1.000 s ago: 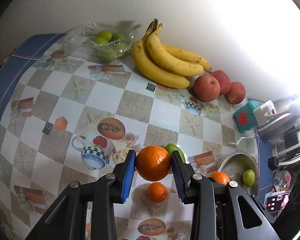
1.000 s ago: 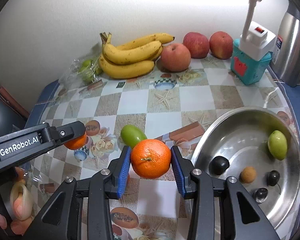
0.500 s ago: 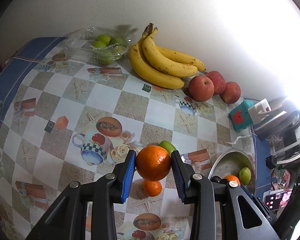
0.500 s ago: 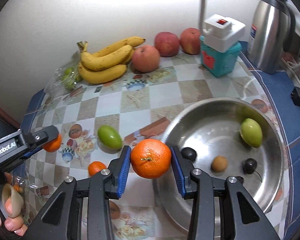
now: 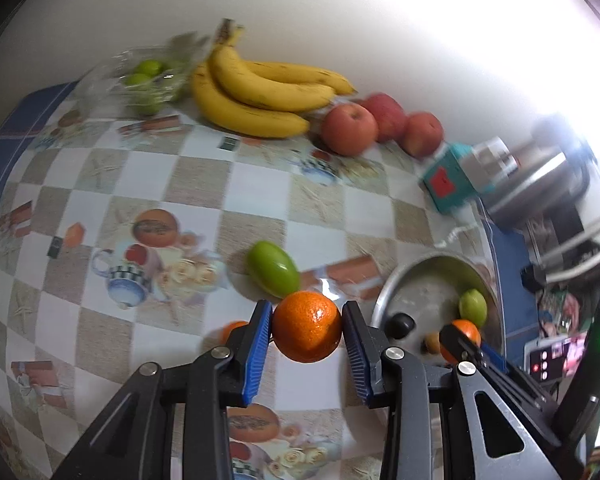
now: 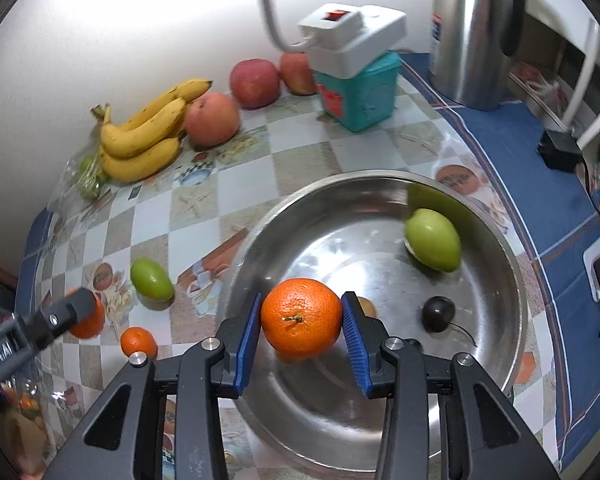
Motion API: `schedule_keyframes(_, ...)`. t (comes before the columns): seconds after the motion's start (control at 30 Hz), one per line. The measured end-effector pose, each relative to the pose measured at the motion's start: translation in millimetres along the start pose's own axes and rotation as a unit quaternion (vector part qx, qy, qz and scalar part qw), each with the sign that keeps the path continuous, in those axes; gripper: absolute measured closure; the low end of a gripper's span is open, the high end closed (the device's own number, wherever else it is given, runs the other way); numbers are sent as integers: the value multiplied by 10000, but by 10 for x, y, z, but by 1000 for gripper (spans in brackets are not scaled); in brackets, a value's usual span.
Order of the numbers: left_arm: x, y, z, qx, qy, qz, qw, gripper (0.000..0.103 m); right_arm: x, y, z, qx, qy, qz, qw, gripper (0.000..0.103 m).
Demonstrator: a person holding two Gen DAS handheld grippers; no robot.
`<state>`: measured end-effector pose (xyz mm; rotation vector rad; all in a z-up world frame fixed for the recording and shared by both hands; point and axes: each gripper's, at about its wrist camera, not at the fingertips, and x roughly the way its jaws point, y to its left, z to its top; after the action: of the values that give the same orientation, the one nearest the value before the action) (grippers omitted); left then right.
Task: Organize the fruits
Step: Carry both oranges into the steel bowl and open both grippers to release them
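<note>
2 oranges are clamped, 1 per gripper: the left gripper (image 5: 306,326) has its blue pads pressed on both sides of an orange (image 5: 306,326) above the checkered tabletop (image 5: 204,184), just beside the steel bowl's (image 6: 512,280) left rim. The right gripper (image 6: 301,318) pinches a second orange (image 6: 301,318), stem end facing the camera, hanging over the bowl's near-left part. Inside the bowl: 1 green fruit (image 6: 433,239) against the far-right wall, 1 dark round fruit with a stem (image 6: 438,307) near the middle, 1 small brown fruit (image 6: 367,306) half hidden behind the right pad. Loose on the tabletop left of the bowl: 1 green fruit (image 6: 151,279) and 1 small mandarin (image 6: 138,342), near each other, not touching. Along the far edge by the wall: a bag of green fruit (image 5: 146,80), a banana bunch (image 5: 260,96), 3 red apples (image 5: 350,128) in a row, then a teal box (image 6: 360,94) with a white power strip (image 6: 352,38) on top. Steel kettle (image 6: 472,28) at the far-right corner. In the right wrist view the left gripper's finger (image 6: 66,312) shows at the left edge with its orange behind it. Left wrist view slightly blurred.
</note>
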<state>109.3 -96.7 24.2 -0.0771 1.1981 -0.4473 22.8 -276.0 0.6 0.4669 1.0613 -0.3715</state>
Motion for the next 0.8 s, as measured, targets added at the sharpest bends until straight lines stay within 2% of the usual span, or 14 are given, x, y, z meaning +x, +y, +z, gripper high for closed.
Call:
schedule_keyframes(0.2, 99, -416, -113, 489, 171, -275, 9983, 64, -24, -231, 29, 296, -42, -106, 9995, 61)
schedule_keyframes(0.33, 191, -643, -203, 814, 265, -296, 9959, 64, 3, -360, 41, 510, -61, -106, 9986, 61)
schedule_keyframes(0.8, 541, -823, -306, 1156, 454, -247, 9920, 64, 158, -574, 43, 833, -229, -155, 9961, 61)
